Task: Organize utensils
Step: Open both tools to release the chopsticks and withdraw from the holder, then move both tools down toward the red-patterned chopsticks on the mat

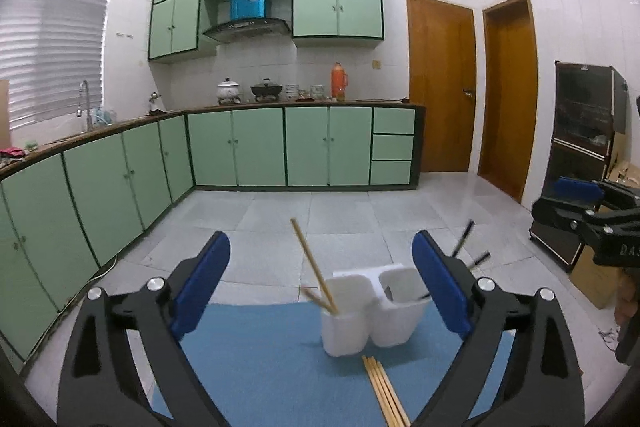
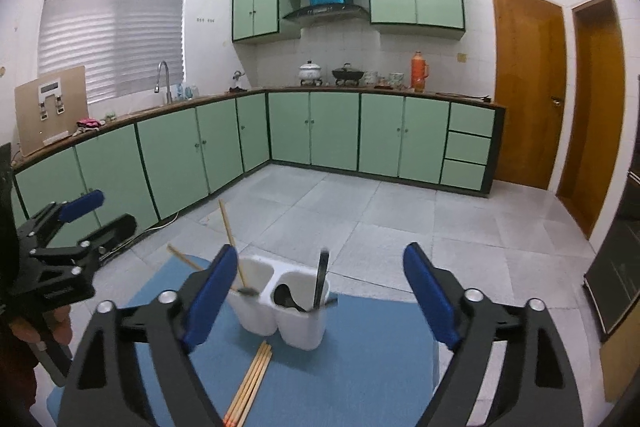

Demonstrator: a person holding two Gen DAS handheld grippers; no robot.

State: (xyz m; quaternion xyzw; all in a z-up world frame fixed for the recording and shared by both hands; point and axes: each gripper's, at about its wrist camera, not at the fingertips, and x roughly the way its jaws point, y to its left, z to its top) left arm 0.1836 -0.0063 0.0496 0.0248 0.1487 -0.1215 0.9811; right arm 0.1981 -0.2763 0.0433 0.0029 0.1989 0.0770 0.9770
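Our left tool (image 1: 320, 283) stands spread and empty; the loose chopsticks (image 1: 384, 391) lie bundled near the blue mat's (image 1: 256, 367) front edge, before the white holder (image 1: 372, 311). We judge them light, stiff and slippery, best pinched mid-shaft; they are pale, thin wood. Our right tool (image 2: 320, 287) is likewise spread, holding nothing.

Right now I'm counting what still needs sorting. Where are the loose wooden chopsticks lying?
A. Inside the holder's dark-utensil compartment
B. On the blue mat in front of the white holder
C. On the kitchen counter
B: the bundle of wooden chopsticks lies flat on the blue mat, just in front of the white holder.
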